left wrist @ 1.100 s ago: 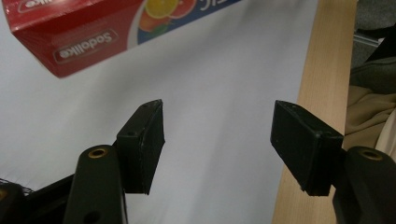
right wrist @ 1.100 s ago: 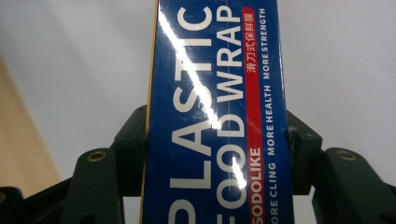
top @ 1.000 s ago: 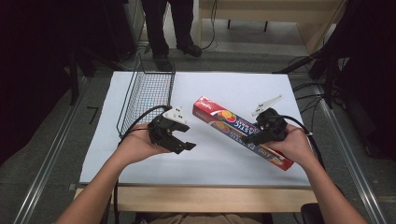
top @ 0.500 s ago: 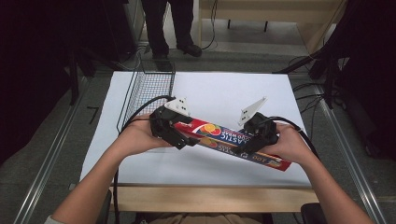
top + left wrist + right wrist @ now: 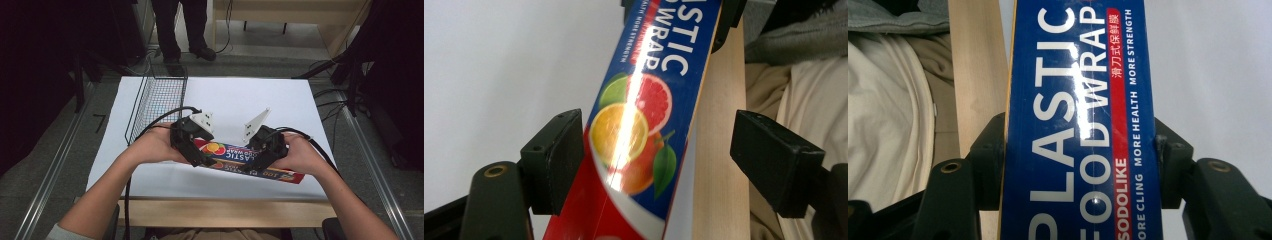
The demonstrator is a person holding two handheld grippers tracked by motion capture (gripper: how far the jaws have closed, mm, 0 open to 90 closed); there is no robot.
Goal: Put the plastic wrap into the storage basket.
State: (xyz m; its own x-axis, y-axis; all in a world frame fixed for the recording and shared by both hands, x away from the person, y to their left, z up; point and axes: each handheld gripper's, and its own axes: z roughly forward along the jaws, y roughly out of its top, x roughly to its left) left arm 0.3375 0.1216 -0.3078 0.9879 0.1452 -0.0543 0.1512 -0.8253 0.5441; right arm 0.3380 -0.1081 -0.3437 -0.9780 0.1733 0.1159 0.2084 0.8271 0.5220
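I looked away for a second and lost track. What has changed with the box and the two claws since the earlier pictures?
The right claw, shut on the plastic wrap box, carried it from the right of the sheet toward the near edge and the left claw. The left claw's jaws have just been opening; the box's end lies between them, one pad at its side, the other apart. The wire basket stayed put.

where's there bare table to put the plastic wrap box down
The widest bare patch of the white table lies beyond the grippers, to the right of the wire basket. A thinner bare strip runs along the near edge, under the plastic wrap box. The middle is crowded: left gripper and right gripper.
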